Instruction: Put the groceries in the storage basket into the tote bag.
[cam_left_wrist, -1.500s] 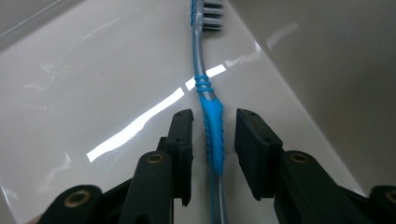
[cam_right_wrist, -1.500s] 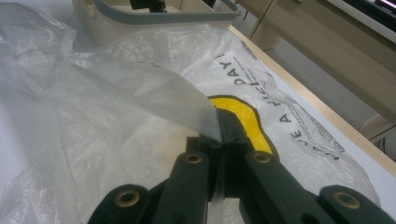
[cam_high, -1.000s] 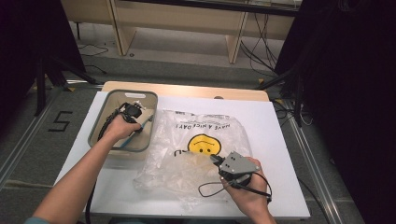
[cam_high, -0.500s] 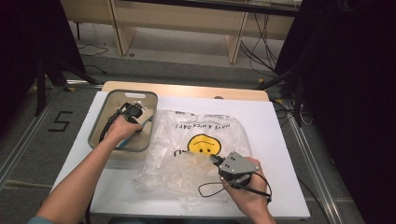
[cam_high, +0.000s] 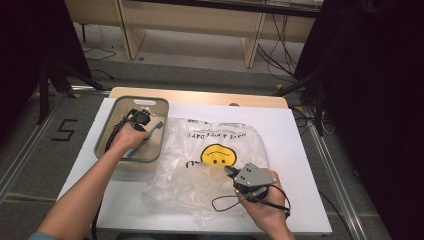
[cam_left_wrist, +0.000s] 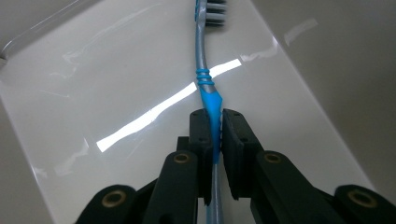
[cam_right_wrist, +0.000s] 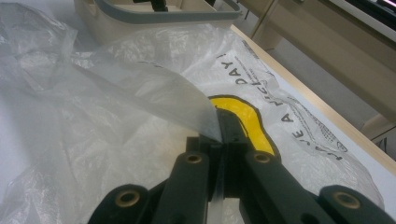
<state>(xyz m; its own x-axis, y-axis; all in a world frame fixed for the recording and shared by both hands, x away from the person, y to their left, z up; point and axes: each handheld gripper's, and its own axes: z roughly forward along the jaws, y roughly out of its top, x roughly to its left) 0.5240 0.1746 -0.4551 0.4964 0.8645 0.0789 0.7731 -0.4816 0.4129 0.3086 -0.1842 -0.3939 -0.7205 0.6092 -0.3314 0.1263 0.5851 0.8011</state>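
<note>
A blue and grey toothbrush (cam_left_wrist: 205, 79) lies inside a grey-rimmed beige bin (cam_high: 102, 140) at the table's left. My left gripper (cam_left_wrist: 215, 116) is shut on the blue part of its handle, with the bristle head pointing away from me. In the high view the toothbrush (cam_high: 154, 128) slants toward the bin's right wall, with the left gripper (cam_high: 142, 125) over it. A clear plastic bag (cam_high: 220, 135) with a yellow smiley face lies crumpled on the table's middle. My right gripper (cam_right_wrist: 223, 135) is shut on a raised flap of the bag (cam_right_wrist: 140, 84); in the high view the right gripper (cam_high: 231, 172) sits at the bag's near right.
The white table (cam_high: 300, 150) has bare room to the right of the bag and along its far edge. The bin (cam_right_wrist: 154, 18) stands just beyond the bag in the right gripper view. A wooden board (cam_high: 200, 96) borders the table's far side, with floor and shelving beyond.
</note>
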